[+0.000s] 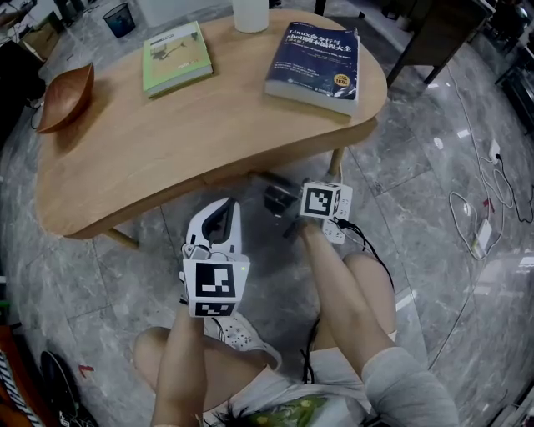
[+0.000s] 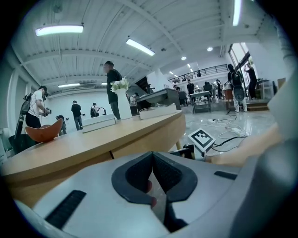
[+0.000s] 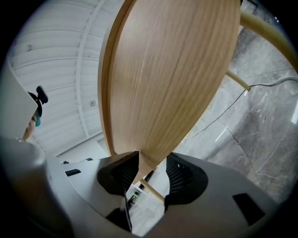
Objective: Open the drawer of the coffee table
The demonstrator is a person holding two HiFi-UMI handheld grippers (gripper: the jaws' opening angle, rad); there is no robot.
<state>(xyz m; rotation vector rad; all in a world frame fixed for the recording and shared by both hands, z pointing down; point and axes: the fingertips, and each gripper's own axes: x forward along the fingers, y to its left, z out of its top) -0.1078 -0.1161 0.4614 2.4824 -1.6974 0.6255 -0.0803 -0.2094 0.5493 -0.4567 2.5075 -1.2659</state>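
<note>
Under the near edge of the surface [image 1: 209, 142], the right tongs [image 3: 151, 175] stand wide open and turned on their side. The thin wooden lip of that edge runs in between the pads, and neither pad visibly presses on it, so nothing is gripped. Just short of the same edge, the left tongs [image 2: 152, 173] are closed tight on nothing and aimed at its front face. A dark seam there marks what I take to be the drawer [image 2: 145, 142], a flush wooden front under the surface's edge, with no knob or handle that I can find. It should be stiff and fairly light, but smooth veneer gives little purchase. The place to take hold is probably the lower lip, pinched firmly and drawn straight out. A skewed pull may bind it, and the whole surface might slide on the polished floor [image 1: 417, 192]. On the surface lie a blue book [image 1: 313, 58], a green book [image 1: 175, 57], a wooden bowl [image 1: 62, 96] at its left end and a white vase [image 1: 250, 15] at its far edge, which a jerk could rock. To the right of the surface a power strip [image 1: 481, 238] lies on grey marble, and beyond it people [image 2: 76, 111] stand about a bright hall under strip lights [image 2: 59, 30].
</note>
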